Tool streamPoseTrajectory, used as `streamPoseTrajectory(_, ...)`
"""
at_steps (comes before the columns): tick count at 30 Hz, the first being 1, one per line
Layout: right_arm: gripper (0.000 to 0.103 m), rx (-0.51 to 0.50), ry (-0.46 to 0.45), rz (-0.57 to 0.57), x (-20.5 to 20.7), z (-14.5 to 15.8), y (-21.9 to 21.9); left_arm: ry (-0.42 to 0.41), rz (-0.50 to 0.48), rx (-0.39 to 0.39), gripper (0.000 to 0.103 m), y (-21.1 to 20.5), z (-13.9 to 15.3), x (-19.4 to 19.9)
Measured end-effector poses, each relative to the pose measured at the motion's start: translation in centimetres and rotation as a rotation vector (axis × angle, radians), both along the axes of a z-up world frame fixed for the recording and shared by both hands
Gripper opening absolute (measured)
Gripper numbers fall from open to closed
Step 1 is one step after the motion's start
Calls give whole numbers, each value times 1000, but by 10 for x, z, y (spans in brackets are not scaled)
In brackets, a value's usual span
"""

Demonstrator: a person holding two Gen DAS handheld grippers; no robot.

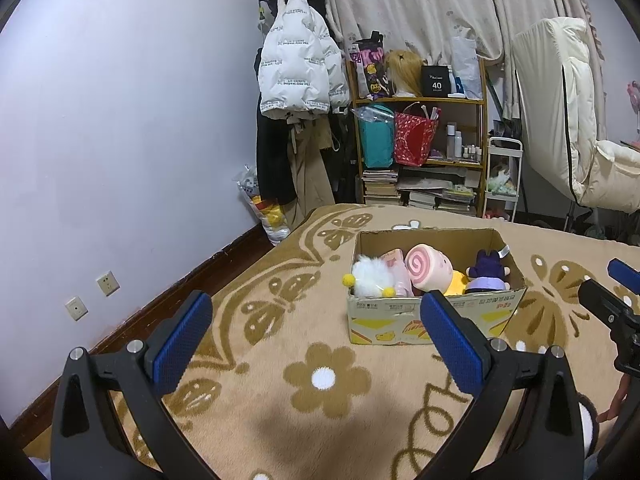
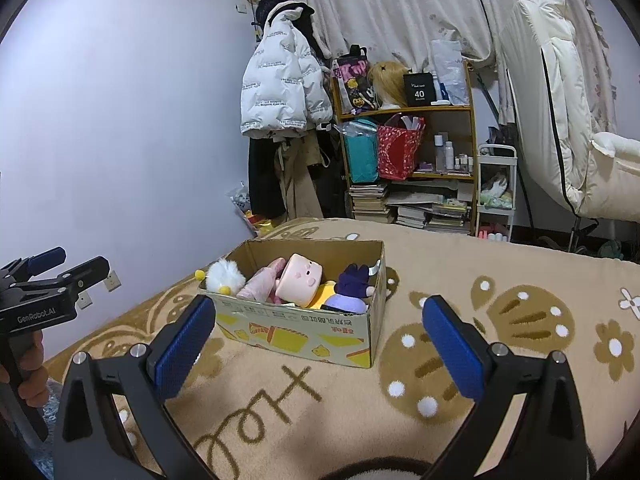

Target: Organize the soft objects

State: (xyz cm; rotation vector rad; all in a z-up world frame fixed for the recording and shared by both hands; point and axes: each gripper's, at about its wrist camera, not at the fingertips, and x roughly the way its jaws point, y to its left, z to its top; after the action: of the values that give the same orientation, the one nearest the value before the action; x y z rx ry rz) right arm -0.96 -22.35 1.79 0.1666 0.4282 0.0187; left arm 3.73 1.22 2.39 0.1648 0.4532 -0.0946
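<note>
Cardboard box (image 1: 436, 312) holds white fluffy, pink swirl and purple plush toys; both grippers' fingers spread wide, empty.

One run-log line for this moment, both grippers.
left gripper: open, empty | right gripper: open, empty | plush toys: inside cardboard box | box: on blanket

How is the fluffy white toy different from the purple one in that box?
The white fluffy toy is shaggy with yellow pompoms and bulges over the cardboard box rim at one end. The purple plush is smooth, dark with a lilac base, and sits inside at the opposite end. Both are soft toys in the box.
</note>
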Motion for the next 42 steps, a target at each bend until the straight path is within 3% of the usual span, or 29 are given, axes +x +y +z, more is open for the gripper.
streamPoseTrajectory(23, 103, -3, 12, 3, 1, -7, 1, 1, -19, 52, 103, -1, -6, -2)
streamPoseTrajectory(42, 103, 0, 19, 4, 1, -12, 0, 10, -34, 46, 103, -5, -3, -3)
